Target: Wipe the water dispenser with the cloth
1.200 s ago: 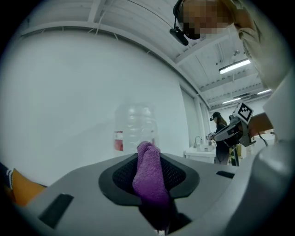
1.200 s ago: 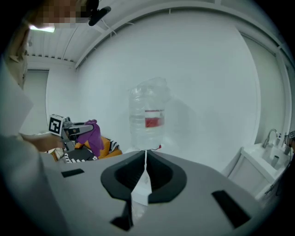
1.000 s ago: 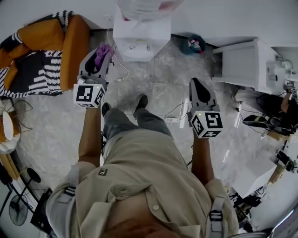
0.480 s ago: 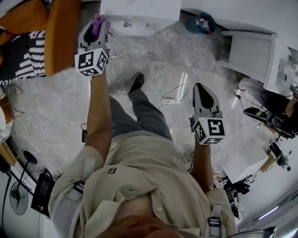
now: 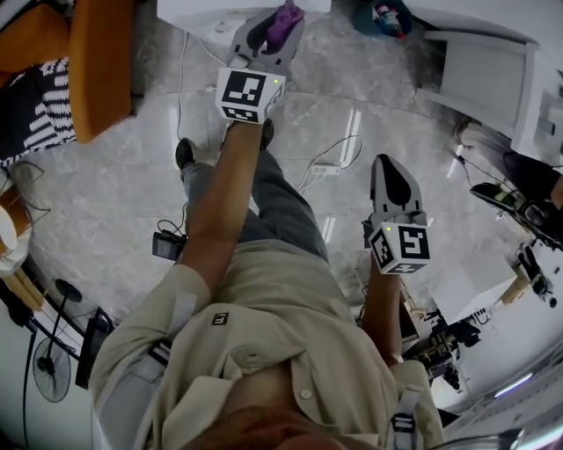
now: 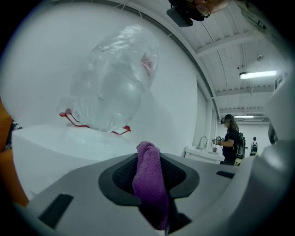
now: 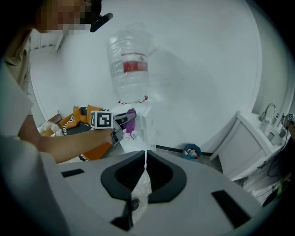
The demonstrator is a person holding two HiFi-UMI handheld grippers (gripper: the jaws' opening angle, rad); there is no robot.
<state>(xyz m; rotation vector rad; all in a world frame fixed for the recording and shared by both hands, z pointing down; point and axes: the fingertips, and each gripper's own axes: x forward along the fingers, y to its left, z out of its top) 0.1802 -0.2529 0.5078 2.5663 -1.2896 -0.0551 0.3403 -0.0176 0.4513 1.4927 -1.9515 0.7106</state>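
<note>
Swings left gripper [image 5: 268, 28] rightward, up to water dispenser [image 5: 198, 10], pinching purple cloth [image 6: 150, 184]; holds right gripper [image 5: 391, 171] pressed together, empty, well back.

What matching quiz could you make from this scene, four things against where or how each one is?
Things:
1. purple cloth
2. right gripper
3. water bottle
4. orange armchair

Places or states:
A. upside down on top of the water dispenser
B. jaws together, nothing between them
C. clamped in the left gripper
D. at the far left of the head view

Pairs: 1-C, 2-B, 3-A, 4-D
</note>
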